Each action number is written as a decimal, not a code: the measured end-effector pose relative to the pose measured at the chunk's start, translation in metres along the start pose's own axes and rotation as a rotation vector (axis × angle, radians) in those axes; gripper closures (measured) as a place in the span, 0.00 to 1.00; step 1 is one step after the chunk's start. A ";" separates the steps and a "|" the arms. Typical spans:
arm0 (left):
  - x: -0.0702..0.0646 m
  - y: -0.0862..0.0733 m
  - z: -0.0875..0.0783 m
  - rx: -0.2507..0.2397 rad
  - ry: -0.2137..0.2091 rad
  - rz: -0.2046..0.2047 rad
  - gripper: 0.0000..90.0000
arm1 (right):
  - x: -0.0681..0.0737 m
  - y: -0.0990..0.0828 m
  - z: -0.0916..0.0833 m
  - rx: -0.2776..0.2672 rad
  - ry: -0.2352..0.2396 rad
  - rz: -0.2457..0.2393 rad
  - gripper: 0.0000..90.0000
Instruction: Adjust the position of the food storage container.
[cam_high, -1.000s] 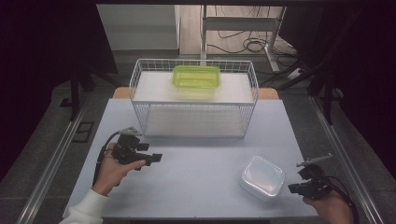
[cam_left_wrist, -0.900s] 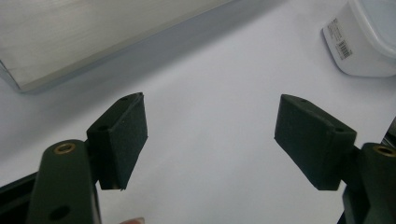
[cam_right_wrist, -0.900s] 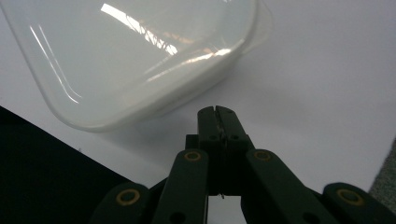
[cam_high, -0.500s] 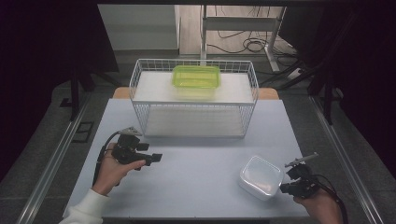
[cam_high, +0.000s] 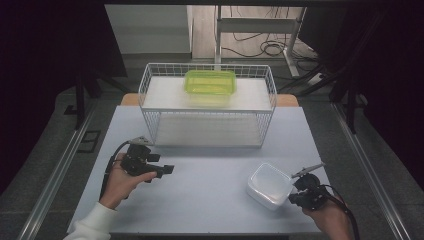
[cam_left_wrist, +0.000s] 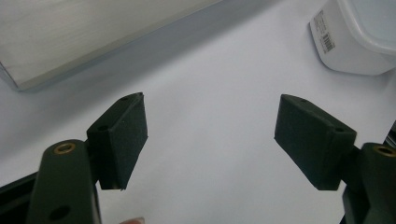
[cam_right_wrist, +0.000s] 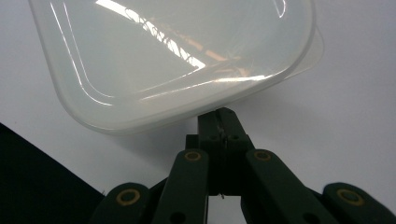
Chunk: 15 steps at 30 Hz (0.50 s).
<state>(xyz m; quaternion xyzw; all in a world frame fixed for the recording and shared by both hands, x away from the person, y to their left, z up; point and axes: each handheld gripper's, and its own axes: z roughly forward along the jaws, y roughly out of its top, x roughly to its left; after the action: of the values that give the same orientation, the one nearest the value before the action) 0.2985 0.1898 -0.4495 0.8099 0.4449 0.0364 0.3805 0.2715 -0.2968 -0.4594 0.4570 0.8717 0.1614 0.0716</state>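
A white translucent lidded container (cam_high: 269, 184) sits on the pale table at the front right; it also appears in the left gripper view as the container (cam_left_wrist: 355, 42) and close up in the right gripper view as the container (cam_right_wrist: 177, 56). My right gripper (cam_high: 291, 198) is shut, its closed tips (cam_right_wrist: 219, 116) right at the container's near rim, with nothing visibly between the jaws. My left gripper (cam_high: 168, 170) is held above the table at the front left, open (cam_left_wrist: 210, 140) and empty, pointing towards the white container.
A white wire rack (cam_high: 207, 107) stands across the back of the table, with a lime-green lidded container (cam_high: 210, 81) on its top shelf. The rack's lower shelf edge (cam_left_wrist: 70, 37) lies ahead of the left gripper. Dark floor and rails flank the table.
My right gripper has slid left across the table and now meets the white container's edge. The left hand has stayed where it was.
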 end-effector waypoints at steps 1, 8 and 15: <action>0.000 0.000 0.000 0.001 -0.001 0.000 0.27 | 0.001 0.001 0.001 -0.004 -0.005 0.000 0.99; 0.001 0.000 0.002 0.009 -0.001 0.000 0.27 | 0.003 0.008 0.004 -0.016 -0.014 -0.007 0.99; 0.001 -0.001 0.003 0.014 -0.001 -0.003 0.27 | 0.006 0.015 0.009 -0.030 -0.024 -0.015 0.99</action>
<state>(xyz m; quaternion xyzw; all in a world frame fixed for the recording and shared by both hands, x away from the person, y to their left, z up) 0.3002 0.1892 -0.4524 0.8119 0.4462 0.0323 0.3750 0.2825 -0.2820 -0.4625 0.4513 0.8717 0.1685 0.0901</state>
